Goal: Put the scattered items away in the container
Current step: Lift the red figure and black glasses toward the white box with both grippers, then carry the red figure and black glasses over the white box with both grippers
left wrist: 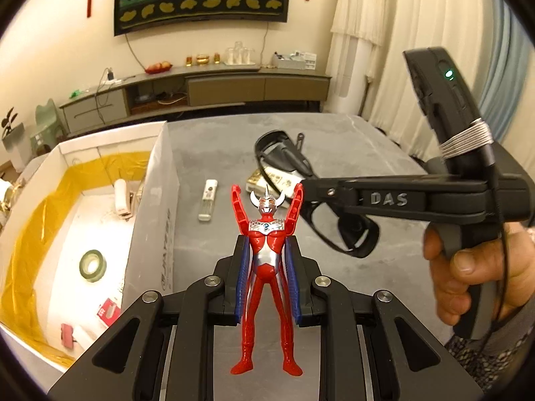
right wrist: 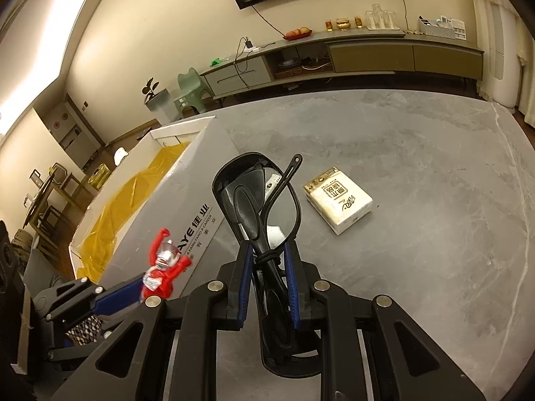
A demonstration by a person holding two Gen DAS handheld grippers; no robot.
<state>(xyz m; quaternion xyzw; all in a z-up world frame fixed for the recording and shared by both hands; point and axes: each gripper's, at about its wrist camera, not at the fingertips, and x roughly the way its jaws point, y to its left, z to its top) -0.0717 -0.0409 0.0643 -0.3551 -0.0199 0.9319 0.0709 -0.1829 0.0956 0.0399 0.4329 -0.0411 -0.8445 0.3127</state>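
Note:
My left gripper point(left wrist: 266, 250) is shut on a red and silver hero figure point(left wrist: 266, 254), held upright above the grey table; the figure also shows in the right wrist view point(right wrist: 160, 267). My right gripper point(right wrist: 267, 254) is shut on black sunglasses point(right wrist: 257, 197), held above the table; they also show in the left wrist view point(left wrist: 281, 157), with the right gripper point(left wrist: 311, 190) just right of the figure. The container, a white cardboard box point(left wrist: 153, 207) lined with yellow plastic, stands to the left; it also shows in the right wrist view point(right wrist: 167, 207).
On the table lie a white remote-like stick point(left wrist: 208, 200) and a tissue pack point(right wrist: 337, 200). Inside the box are a tape roll point(left wrist: 91, 265), a white bottle point(left wrist: 121, 197) and small red items point(left wrist: 107, 310). A TV cabinet point(left wrist: 200, 90) stands behind the table.

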